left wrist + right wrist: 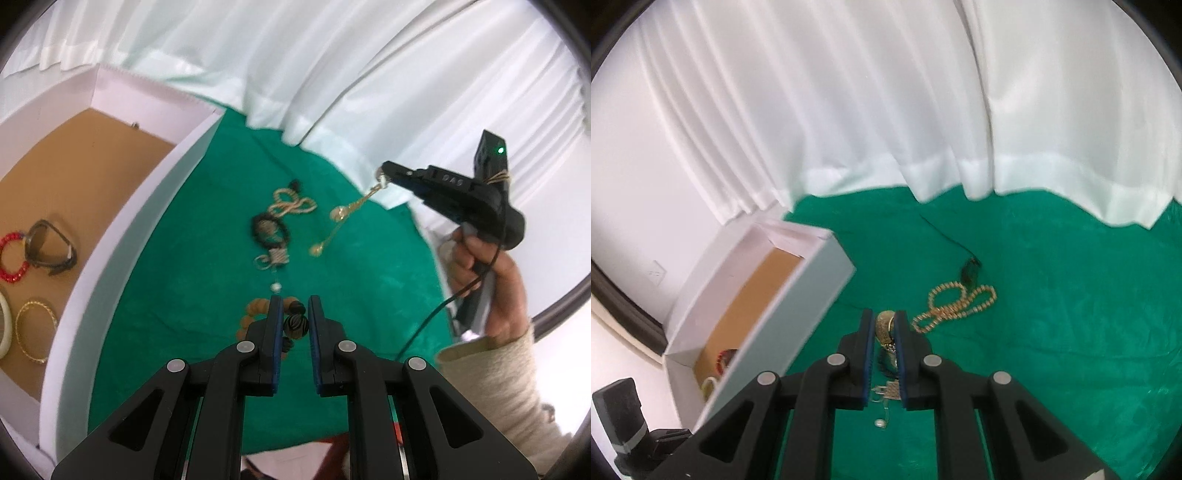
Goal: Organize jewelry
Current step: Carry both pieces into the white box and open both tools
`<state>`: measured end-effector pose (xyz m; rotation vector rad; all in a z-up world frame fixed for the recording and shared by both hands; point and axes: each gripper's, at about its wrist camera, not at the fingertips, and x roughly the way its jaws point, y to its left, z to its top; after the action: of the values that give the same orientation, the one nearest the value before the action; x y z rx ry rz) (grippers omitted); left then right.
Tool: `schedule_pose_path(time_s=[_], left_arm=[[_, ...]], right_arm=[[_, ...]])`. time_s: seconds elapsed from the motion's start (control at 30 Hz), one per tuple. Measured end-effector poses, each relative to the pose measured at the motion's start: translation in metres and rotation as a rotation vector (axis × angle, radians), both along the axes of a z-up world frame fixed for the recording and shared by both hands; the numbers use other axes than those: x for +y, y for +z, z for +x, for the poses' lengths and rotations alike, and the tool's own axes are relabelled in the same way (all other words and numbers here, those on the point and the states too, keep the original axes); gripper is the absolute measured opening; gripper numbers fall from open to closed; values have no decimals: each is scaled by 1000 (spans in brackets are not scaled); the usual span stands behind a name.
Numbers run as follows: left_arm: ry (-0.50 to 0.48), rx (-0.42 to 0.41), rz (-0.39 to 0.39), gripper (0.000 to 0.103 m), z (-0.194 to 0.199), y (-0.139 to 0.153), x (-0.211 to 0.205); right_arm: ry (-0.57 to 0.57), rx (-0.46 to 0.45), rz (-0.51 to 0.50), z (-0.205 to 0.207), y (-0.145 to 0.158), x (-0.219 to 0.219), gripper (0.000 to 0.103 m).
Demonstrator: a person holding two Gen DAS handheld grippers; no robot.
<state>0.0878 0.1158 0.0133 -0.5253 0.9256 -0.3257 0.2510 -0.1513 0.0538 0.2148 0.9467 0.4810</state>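
My right gripper (386,173) is shut on a gold pendant chain (345,214) and holds it hanging above the green cloth (177,295). In the right wrist view the gold pendant (884,326) sits between my right gripper's (884,321) fingers. My left gripper (294,304) is open and empty, low over a beaded bracelet with brown and striped beads (291,323). A gold bead necklace (293,205), a dark cord piece (269,230) and a small pearl (276,286) lie on the cloth.
A white box with a brown floor (122,206) stands at the left, holding a red bracelet (13,258), a watch (48,247), a gold bangle (35,328) and a white bangle (5,325). White curtains (886,110) hang behind the cloth.
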Motion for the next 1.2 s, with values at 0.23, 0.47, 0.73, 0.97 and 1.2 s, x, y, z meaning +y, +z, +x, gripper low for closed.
schedule_pose_path(time_s=[0.23,0.47,0.73,0.97,1.2], left_arm=[[-10,-48,-64,12,-14,51,11],[24,-115,-68,12,-28,101,42],[174,-158,12,12,-25,129,107],[296,-84,68,12,4,97,169],[390,34,119,12,29,36,217]], right_arm=[[82,-101,37,-28,59,18,11],[184,-164,72,-33,103,56,11],[279,-204,141,-10,145,112,11],[363,-165,194,13,141,172,11],[432,-110,158,31,99,233,11]])
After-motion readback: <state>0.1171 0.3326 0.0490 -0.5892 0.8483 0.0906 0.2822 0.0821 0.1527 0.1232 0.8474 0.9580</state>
